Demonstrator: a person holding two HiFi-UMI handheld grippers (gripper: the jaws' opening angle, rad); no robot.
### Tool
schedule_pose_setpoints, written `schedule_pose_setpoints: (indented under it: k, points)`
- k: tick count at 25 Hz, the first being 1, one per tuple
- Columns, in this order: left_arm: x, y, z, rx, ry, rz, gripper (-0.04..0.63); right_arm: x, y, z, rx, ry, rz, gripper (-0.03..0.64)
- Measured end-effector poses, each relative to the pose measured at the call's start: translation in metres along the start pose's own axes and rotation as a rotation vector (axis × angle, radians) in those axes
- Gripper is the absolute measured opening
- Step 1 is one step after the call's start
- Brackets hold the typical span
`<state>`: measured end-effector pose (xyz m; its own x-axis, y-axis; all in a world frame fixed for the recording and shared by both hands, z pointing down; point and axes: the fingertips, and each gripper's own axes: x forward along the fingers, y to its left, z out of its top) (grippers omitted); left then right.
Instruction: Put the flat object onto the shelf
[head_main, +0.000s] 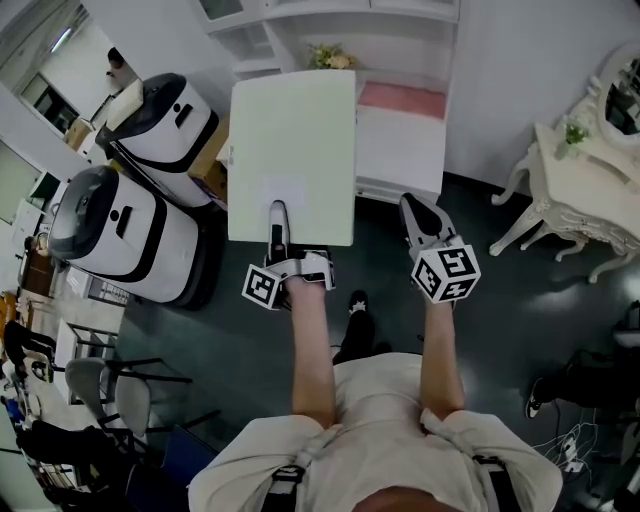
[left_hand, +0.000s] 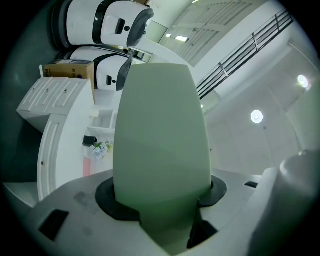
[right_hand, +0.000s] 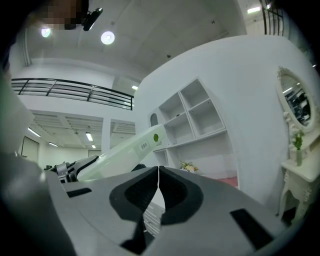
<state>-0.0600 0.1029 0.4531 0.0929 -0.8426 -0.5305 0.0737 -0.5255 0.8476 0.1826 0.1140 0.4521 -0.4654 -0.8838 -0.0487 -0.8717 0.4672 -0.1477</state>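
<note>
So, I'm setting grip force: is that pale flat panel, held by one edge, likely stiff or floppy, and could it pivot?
Probably stiff: the flat panel juts straight out from the left hand-held gripper with no visible sag. Likely fairly light, since one edge grip carries it. It may pivot, as most of it overhangs the jaws.

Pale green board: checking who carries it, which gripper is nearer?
Left. The left gripper grips the board by its near edge; the right gripper, shut, is apart off its right corner.
</note>
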Motion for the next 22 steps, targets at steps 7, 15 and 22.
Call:
schedule_pose_setpoints:
  k: [7, 15, 22]
  points:
    - [0.041, 0.019, -0.005, -0.027, 0.012, 0.007, 0.261, 0.033, -0.013, 0.015, 0.012, -0.004, 0.040, 0.069]
    - [0.102, 0.029, 0.016, -0.026, -0.006, -0.007, 0.261, 0.090, -0.026, 0.048, -0.016, -0.028, 0.071, 0.069]
    - [0.151, 0.045, 0.031, -0.058, -0.018, -0.047, 0.261, 0.138, -0.042, 0.059, -0.049, -0.015, 0.070, 0.069]
